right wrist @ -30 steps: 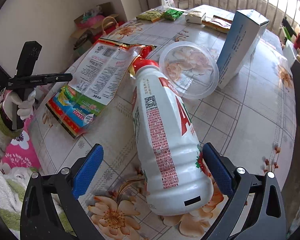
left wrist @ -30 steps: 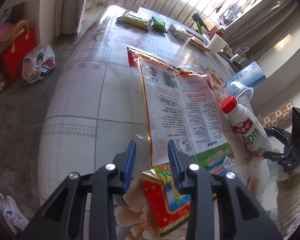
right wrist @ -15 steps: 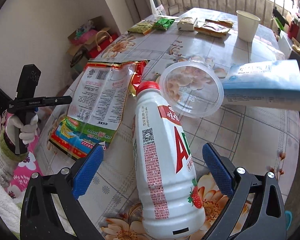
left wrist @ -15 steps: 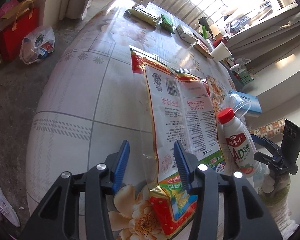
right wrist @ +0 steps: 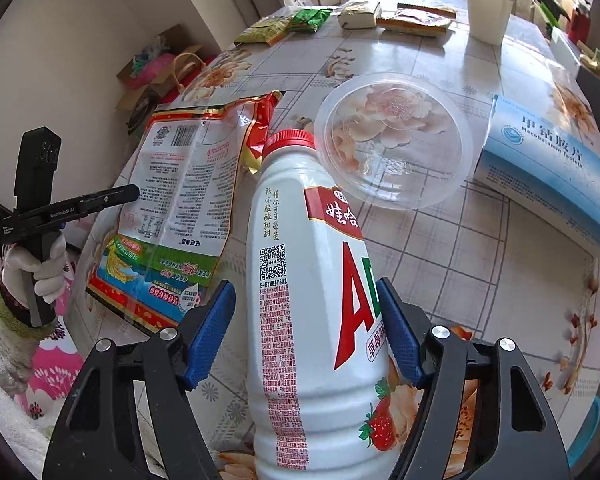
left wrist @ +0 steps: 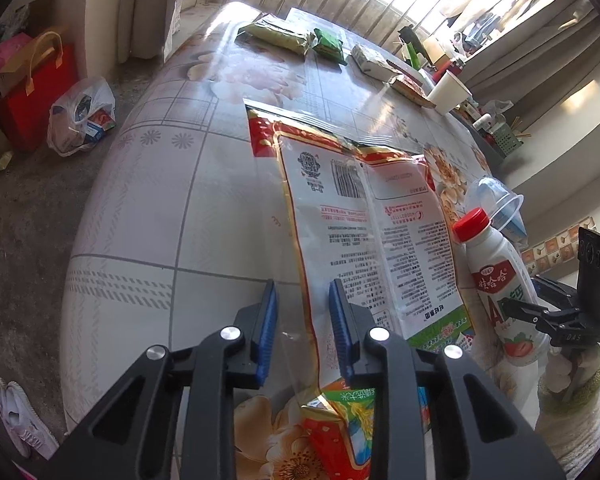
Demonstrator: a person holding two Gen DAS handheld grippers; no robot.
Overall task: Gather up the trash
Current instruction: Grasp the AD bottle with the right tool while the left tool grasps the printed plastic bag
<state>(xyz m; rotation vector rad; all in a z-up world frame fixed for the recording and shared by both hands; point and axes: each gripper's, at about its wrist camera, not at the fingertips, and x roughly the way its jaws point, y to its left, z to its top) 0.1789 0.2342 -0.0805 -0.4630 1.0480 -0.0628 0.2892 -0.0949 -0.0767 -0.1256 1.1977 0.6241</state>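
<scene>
Blue medicine box (right wrist: 548,168), right-wrist view only.

Large table (left wrist: 148,216) with glossy white floral, grid-lined covering; strong glare at far end. Barred window (left wrist: 364,4) behind it, bright daylight, overexposed. Pale curtain (left wrist: 148,8) hangs at left of window. Bare grey concrete floor (left wrist: 24,216) on left. Plain cream wall (right wrist: 80,40) beside table. Grey ledge (left wrist: 540,68) along right side, small items on it too blurred to identify.
</scene>
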